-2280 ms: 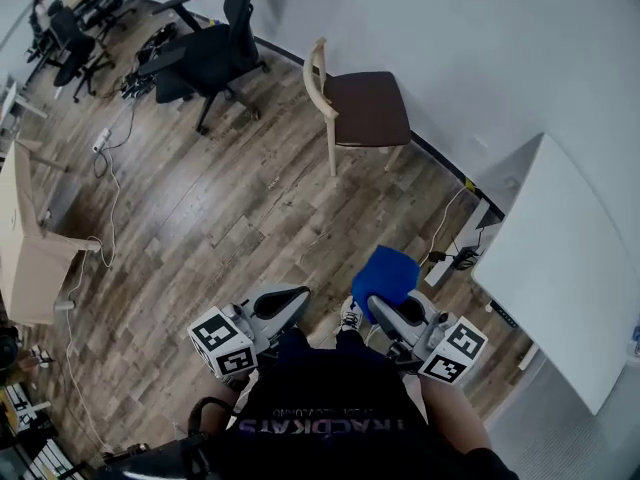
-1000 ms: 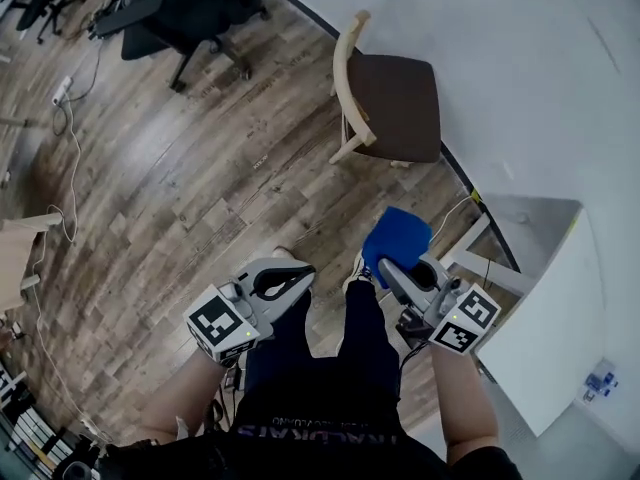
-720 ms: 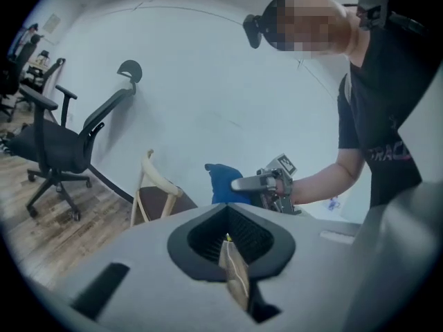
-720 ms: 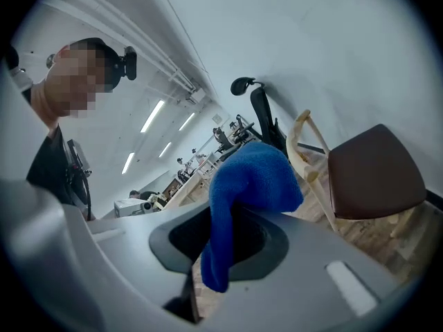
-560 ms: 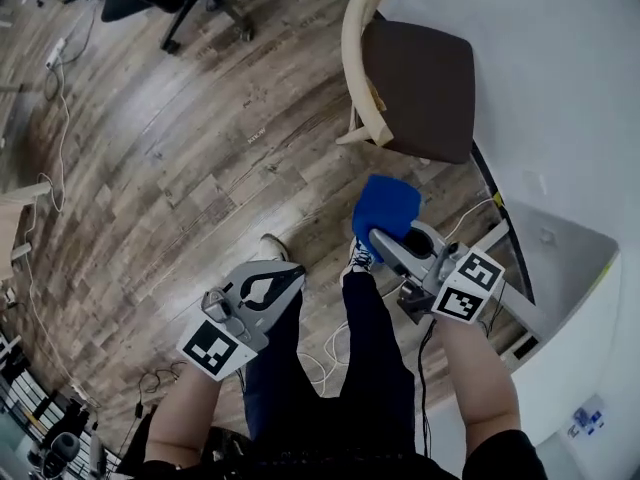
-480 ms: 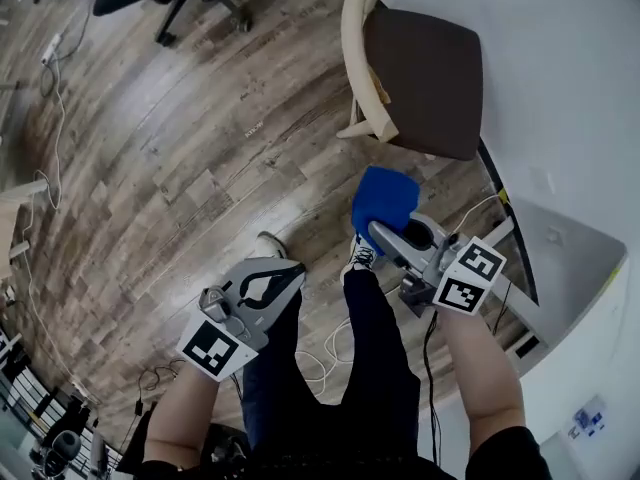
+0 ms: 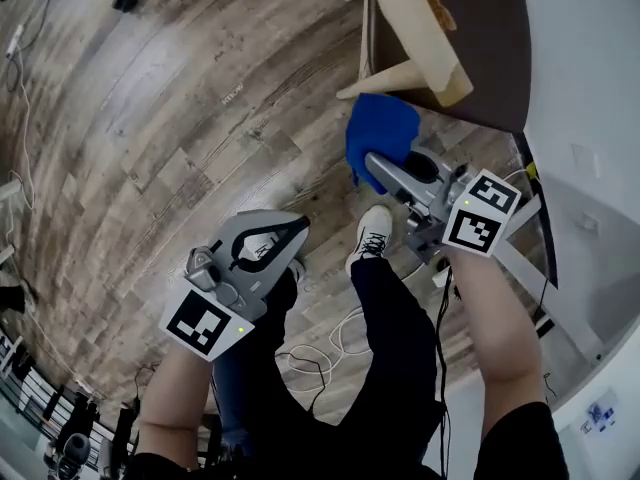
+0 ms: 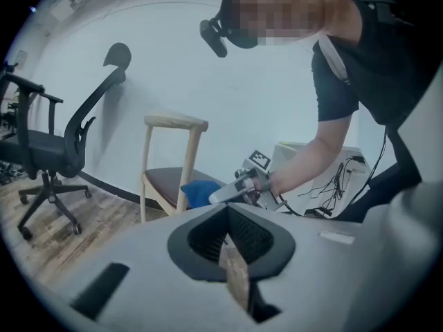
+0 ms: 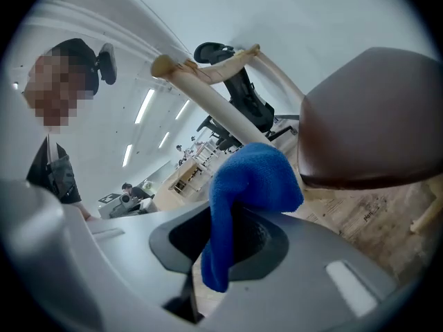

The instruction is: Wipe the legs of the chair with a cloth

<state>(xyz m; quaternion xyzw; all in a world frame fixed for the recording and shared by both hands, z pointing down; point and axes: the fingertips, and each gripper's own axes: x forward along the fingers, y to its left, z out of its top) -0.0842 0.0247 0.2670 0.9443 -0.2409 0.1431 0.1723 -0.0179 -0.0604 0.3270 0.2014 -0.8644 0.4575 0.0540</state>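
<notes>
Blue cloth (image 7: 382, 136); chair (image 7: 425, 28), pale wood frame and dark brown seat; grey left gripper (image 7: 297, 226) and right gripper (image 7: 374, 166), black-and-white square markers (image 7: 204, 325); brown wood-grain floor (image 7: 150, 148).

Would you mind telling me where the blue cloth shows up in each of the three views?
Head view: blue cloth upper centre, clamped in the right gripper, just below the chair.
Left gripper view: blue cloth just left of centre, small, by the chair seat.
Right gripper view: blue cloth at centre, draped over the jaws.
Shared landmark: the wooden chair.
</notes>
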